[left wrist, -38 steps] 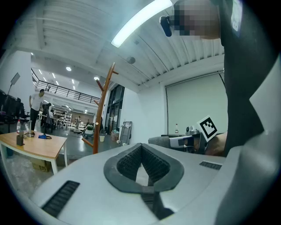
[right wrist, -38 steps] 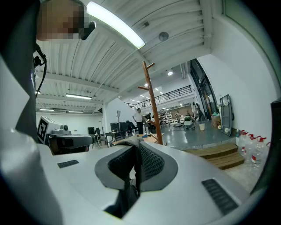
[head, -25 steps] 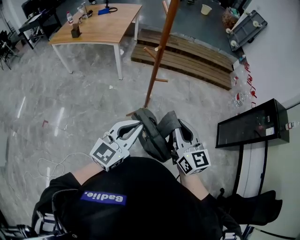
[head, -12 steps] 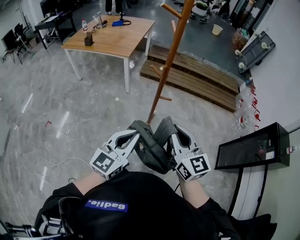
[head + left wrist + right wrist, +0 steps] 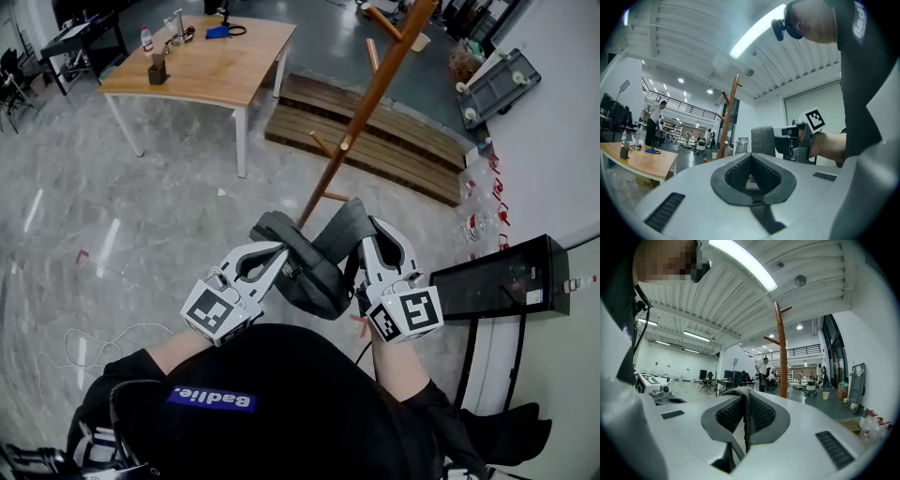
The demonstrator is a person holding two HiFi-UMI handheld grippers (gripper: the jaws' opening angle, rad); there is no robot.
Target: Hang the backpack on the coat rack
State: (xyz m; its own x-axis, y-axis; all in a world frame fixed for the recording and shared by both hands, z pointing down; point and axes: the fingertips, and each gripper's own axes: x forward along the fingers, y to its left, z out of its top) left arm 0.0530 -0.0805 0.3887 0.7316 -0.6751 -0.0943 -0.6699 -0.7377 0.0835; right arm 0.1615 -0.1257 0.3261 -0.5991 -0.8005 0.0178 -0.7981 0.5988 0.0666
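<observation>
A dark grey backpack (image 5: 314,272) hangs between my two grippers, low in the head view. My left gripper (image 5: 278,253) is shut at the edge of its strap loop. In the left gripper view the pads (image 5: 740,171) meet at their tips and little of the fabric shows. My right gripper (image 5: 367,239) is shut on a fold of strap, which stands up between its pads (image 5: 761,411). The wooden coat rack (image 5: 361,117) stands just beyond both grippers, its foot hidden behind the backpack. Its pole and pegs rise ahead in both gripper views (image 5: 729,117) (image 5: 782,352).
A wooden table (image 5: 202,66) with small items stands at the far left. Wooden pallets (image 5: 394,131) lie behind the rack. A black cabinet (image 5: 506,272) stands against the right wall, a trolley (image 5: 492,75) farther back. A white cable (image 5: 84,342) lies on the floor at left.
Both grippers have risen and moved toward the coat rack with the backpack still held between them. The right one rose more and rolled a little.
</observation>
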